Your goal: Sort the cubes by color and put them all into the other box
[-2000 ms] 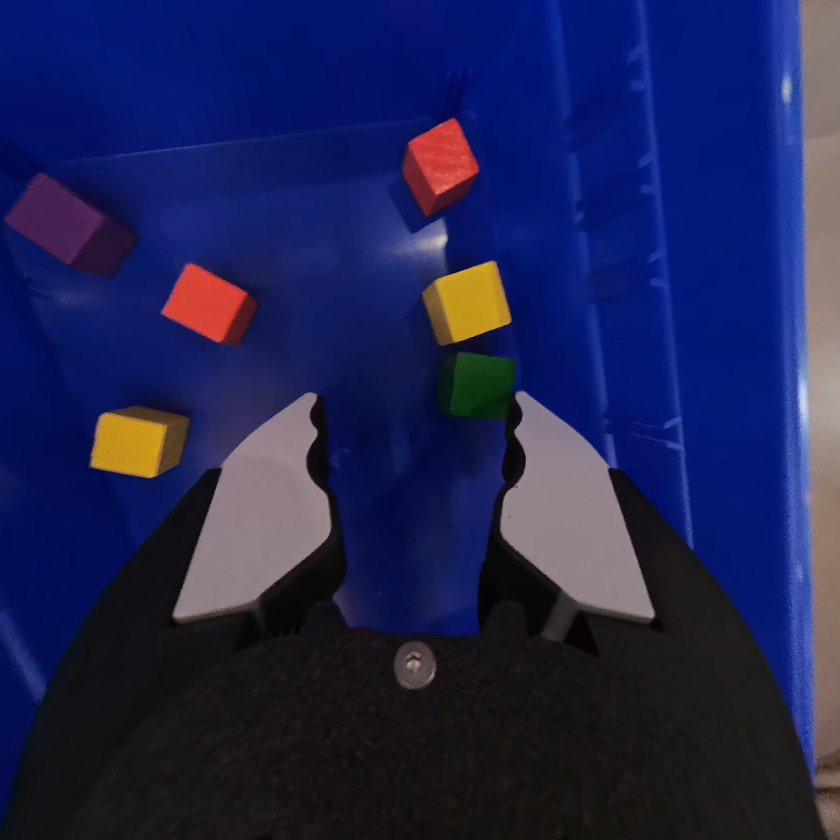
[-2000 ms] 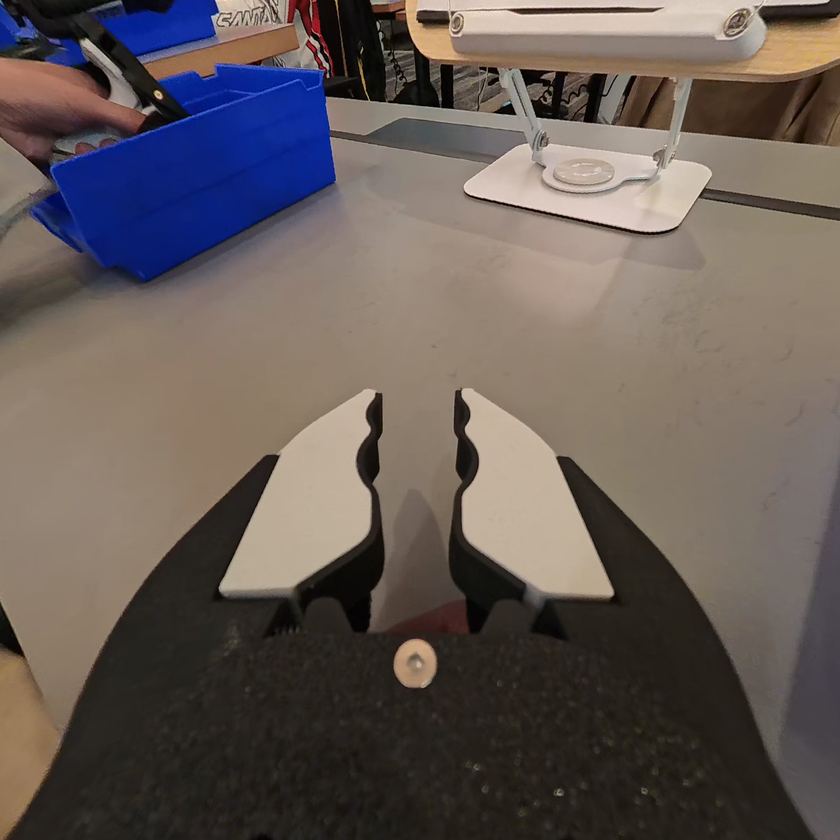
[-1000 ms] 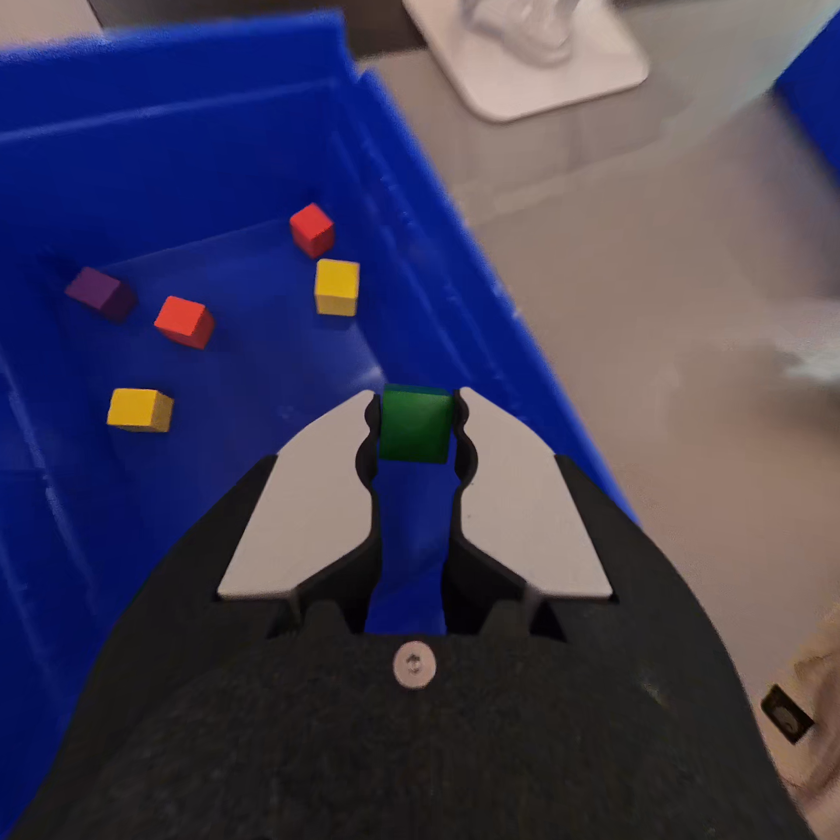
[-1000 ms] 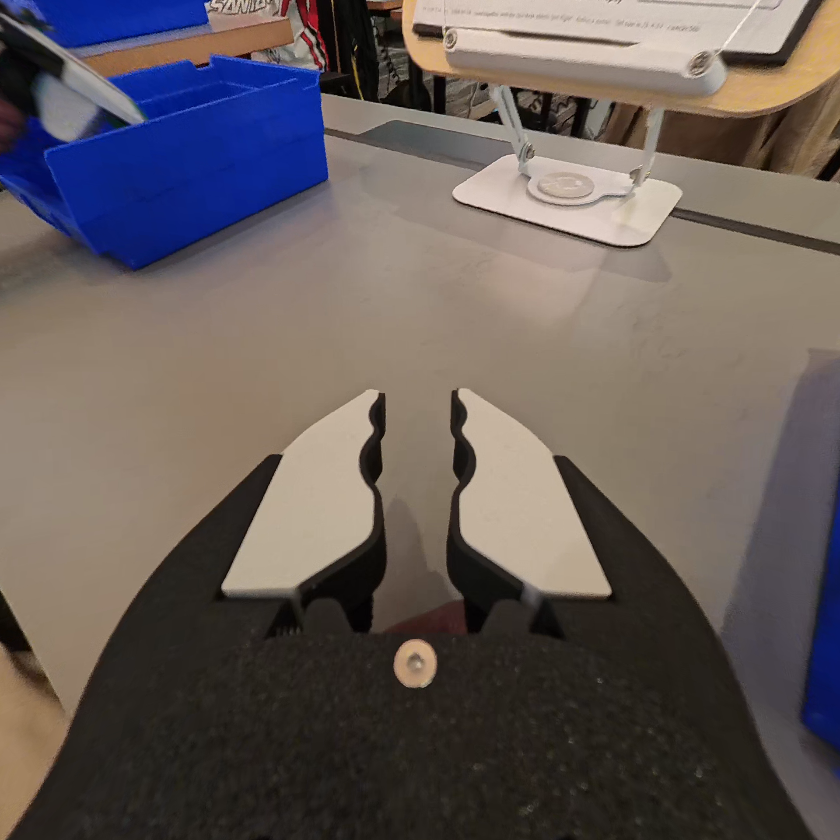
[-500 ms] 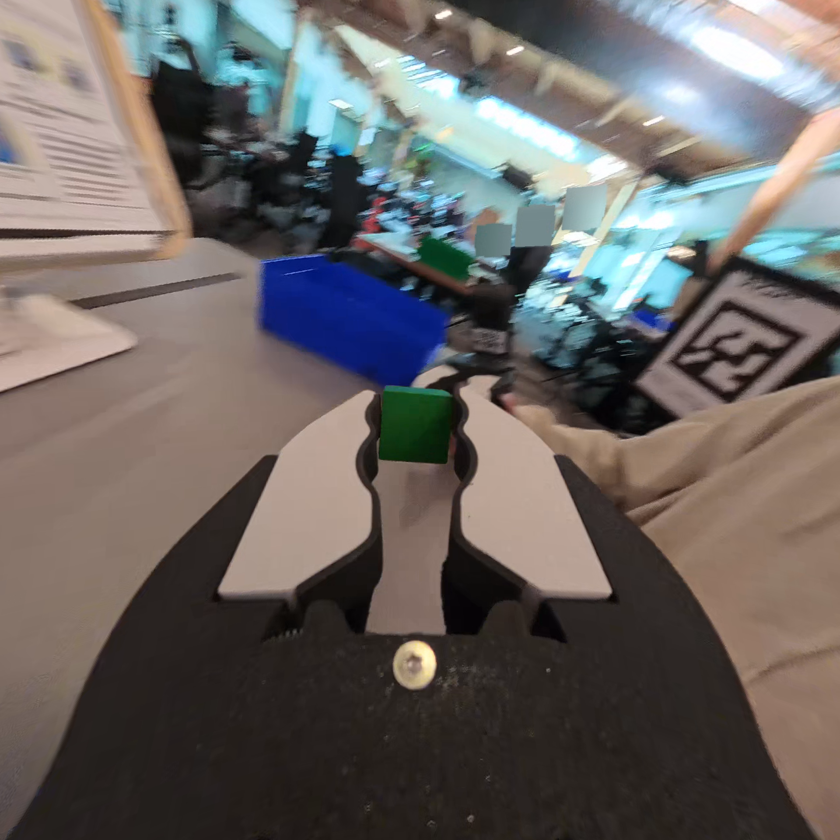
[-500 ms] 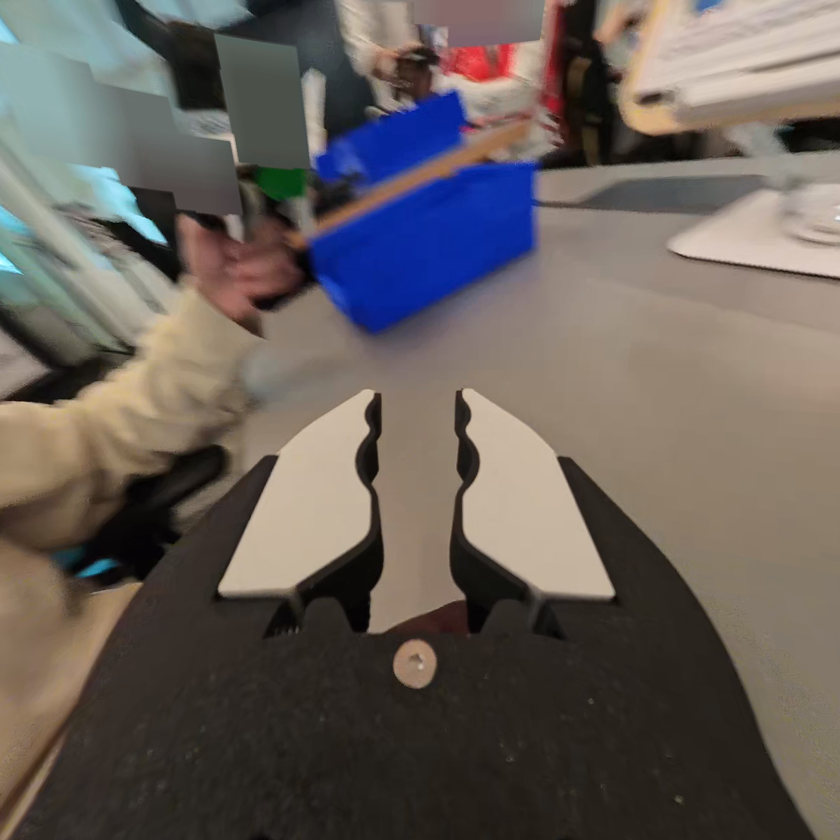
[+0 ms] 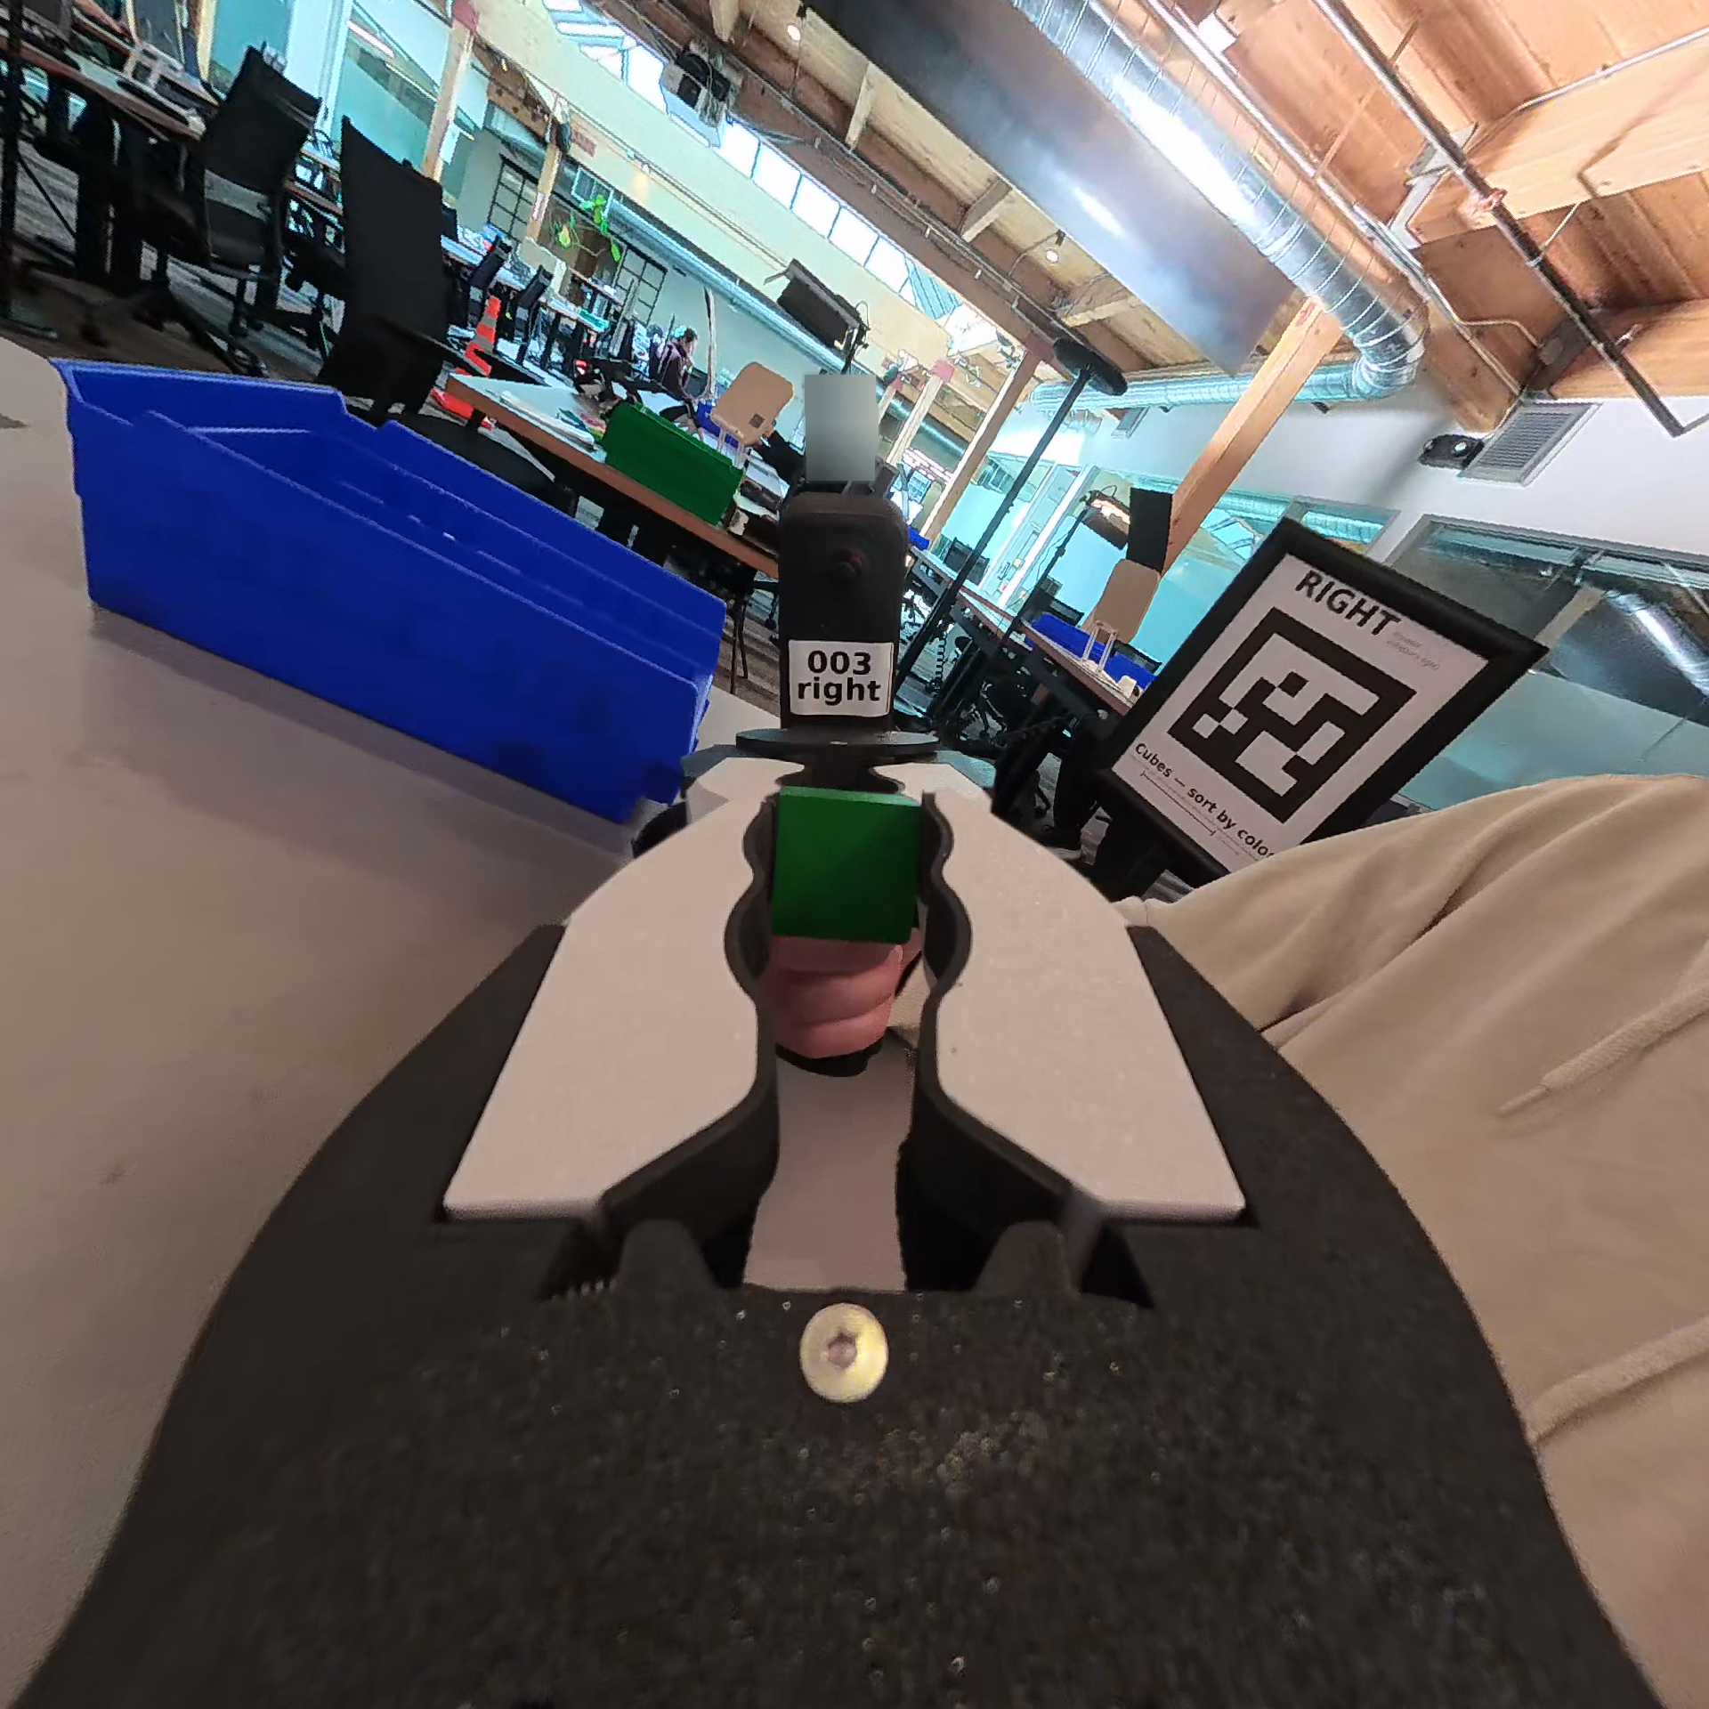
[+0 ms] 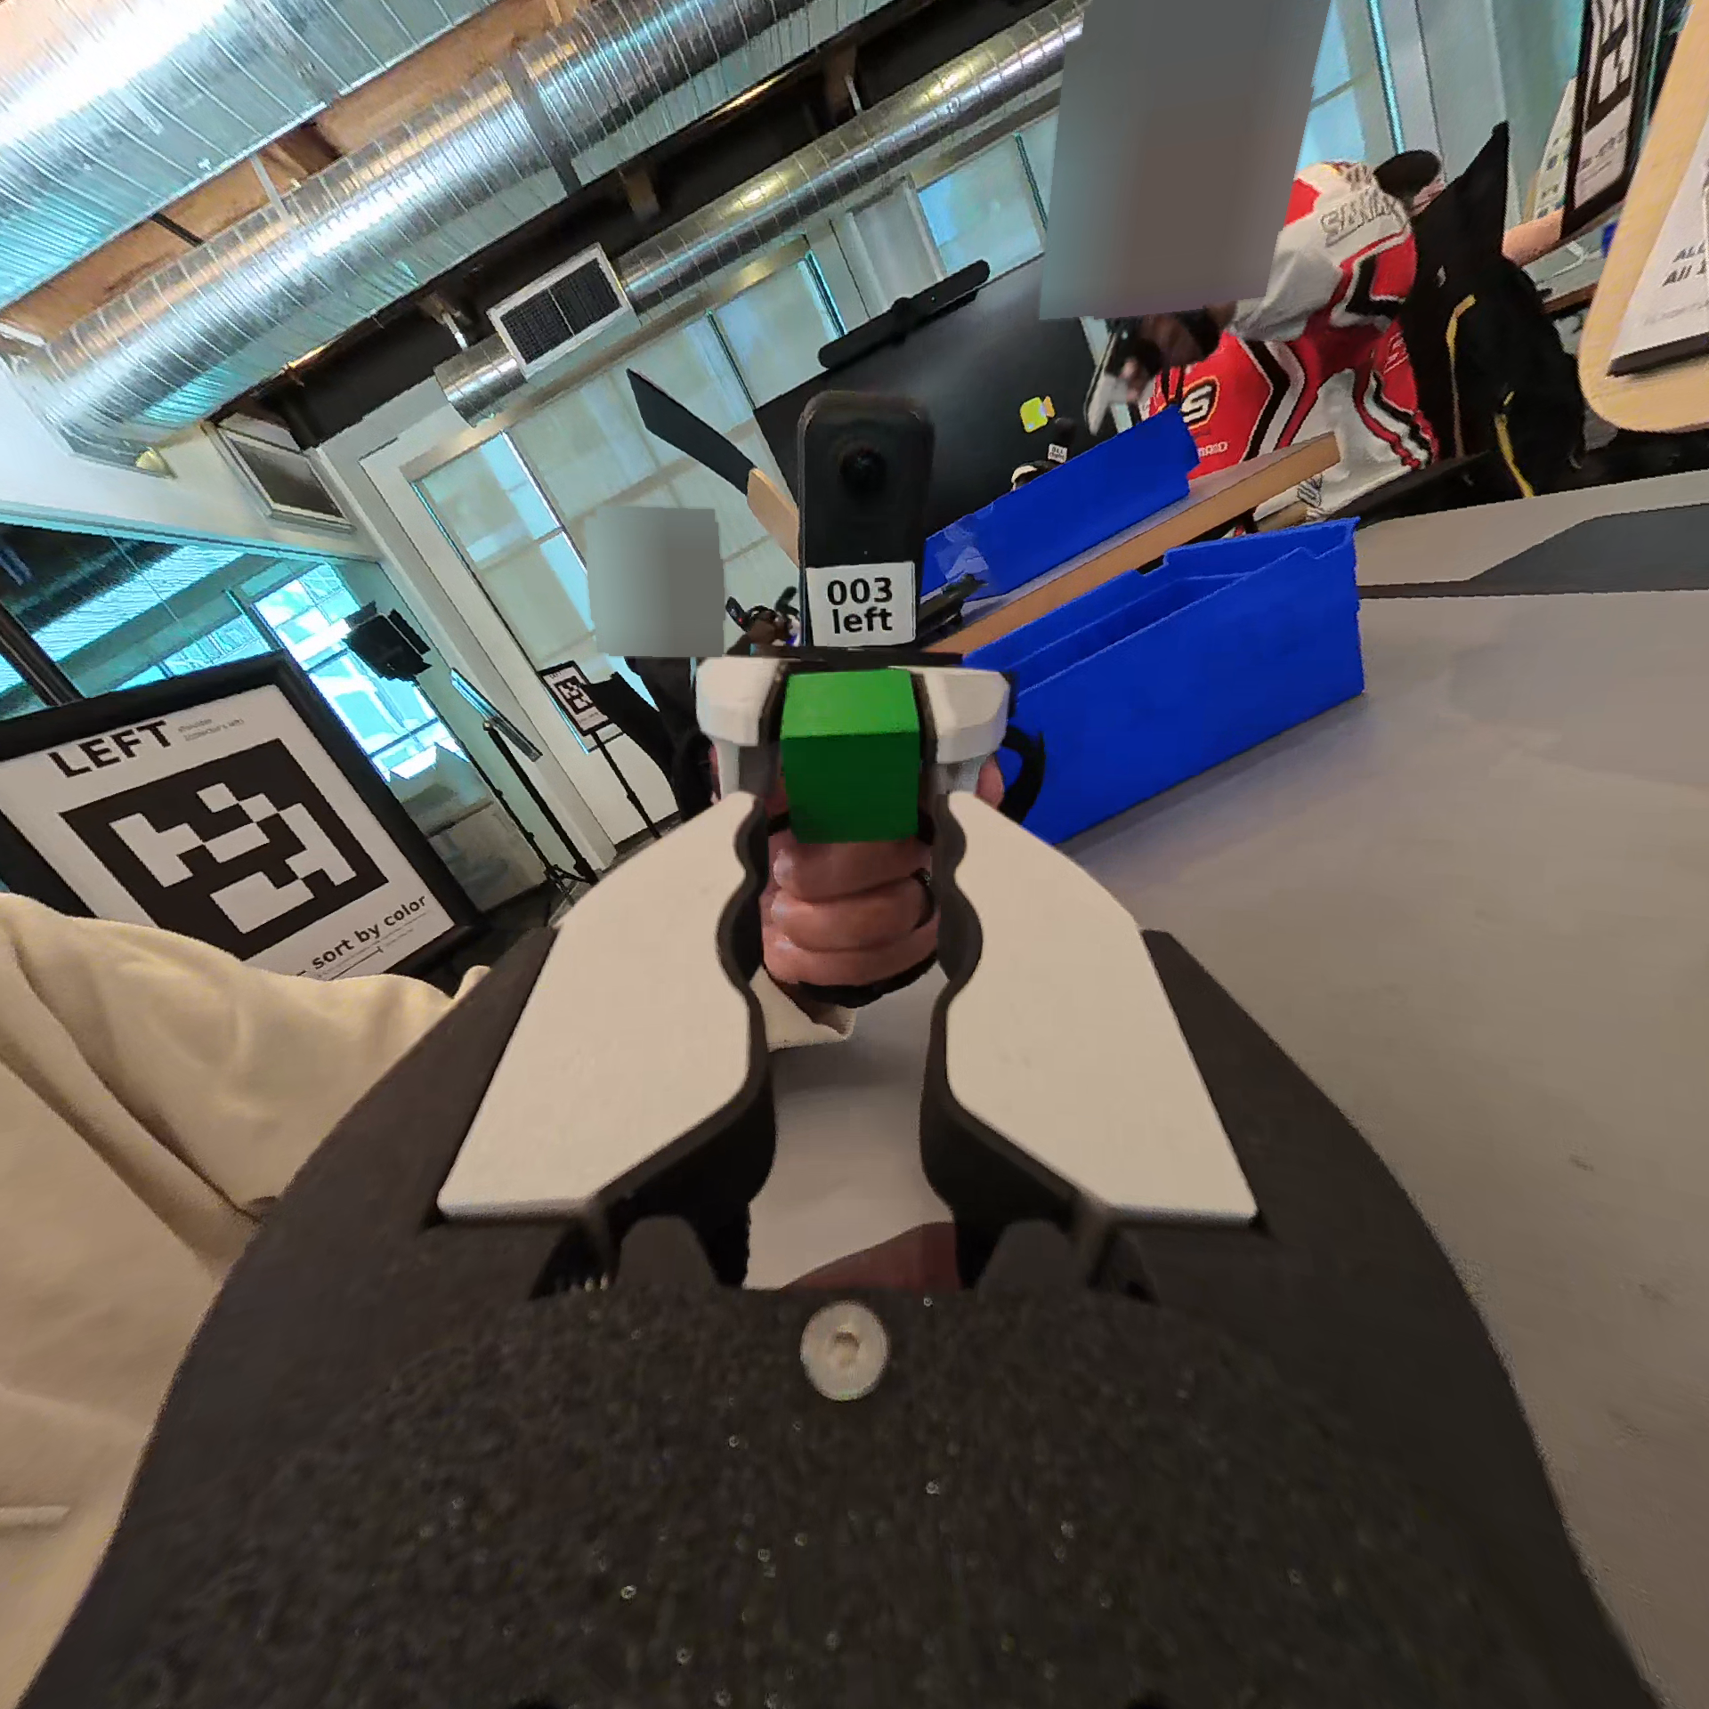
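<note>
One green cube — left gripper clamped; blue box beyond

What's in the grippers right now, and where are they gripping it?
Left gripper holds the green cube by two opposite side faces, at its fingertips. Right gripper is open, holding nothing.

cube between left tongs, facing right tongs; box behind-left

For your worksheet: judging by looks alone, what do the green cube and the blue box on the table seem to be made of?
Green cube: probably painted wood; matte, even colour, crisp edges, though no grain shows. Blue box: moulded plastic, slightly glossy, with thin walls and stepped ridges. The left gripper is shut on the cube.
</note>
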Tool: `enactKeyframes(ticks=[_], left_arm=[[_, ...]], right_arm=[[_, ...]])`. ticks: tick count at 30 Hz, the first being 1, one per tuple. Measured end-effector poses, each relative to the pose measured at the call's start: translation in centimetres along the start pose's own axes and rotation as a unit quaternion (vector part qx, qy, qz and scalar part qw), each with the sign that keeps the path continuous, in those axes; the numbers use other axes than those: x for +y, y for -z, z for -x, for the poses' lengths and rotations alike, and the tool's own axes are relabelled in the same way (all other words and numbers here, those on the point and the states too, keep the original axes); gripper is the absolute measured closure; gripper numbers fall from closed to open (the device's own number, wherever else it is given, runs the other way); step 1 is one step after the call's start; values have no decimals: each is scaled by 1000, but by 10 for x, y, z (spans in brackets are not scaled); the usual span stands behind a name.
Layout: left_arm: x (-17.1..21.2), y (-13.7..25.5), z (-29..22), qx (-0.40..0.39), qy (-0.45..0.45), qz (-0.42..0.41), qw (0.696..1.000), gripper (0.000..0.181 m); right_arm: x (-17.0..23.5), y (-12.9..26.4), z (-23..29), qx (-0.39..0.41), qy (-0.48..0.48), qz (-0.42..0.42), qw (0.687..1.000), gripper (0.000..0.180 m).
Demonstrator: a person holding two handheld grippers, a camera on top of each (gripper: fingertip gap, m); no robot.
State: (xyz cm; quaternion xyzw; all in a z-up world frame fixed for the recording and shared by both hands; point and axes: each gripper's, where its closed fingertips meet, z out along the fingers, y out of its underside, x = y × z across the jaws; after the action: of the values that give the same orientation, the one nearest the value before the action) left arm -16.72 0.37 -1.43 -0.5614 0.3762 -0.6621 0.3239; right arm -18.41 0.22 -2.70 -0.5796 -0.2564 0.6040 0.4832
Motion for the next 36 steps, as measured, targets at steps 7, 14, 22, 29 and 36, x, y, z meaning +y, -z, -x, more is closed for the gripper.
enactKeyframes(ticks=[7,14,22,29,36], left_arm=[[7,-5,8,-9,14,-3,1000,151],[32,47,25,-218,-46,16,975,99],[65,148,50,-567,-142,19,811,115],[69,136,50,-548,-145,37,823,115],[70,122,64,-545,-125,57,827,115]], right_arm=[[9,0,-6,7,3,7,1000,153],[11,22,-16,49,3,6,999,153],[-16,85,-35,198,84,-3,977,152],[-141,253,-111,517,165,188,819,153],[-85,296,-255,481,25,477,735,152]])
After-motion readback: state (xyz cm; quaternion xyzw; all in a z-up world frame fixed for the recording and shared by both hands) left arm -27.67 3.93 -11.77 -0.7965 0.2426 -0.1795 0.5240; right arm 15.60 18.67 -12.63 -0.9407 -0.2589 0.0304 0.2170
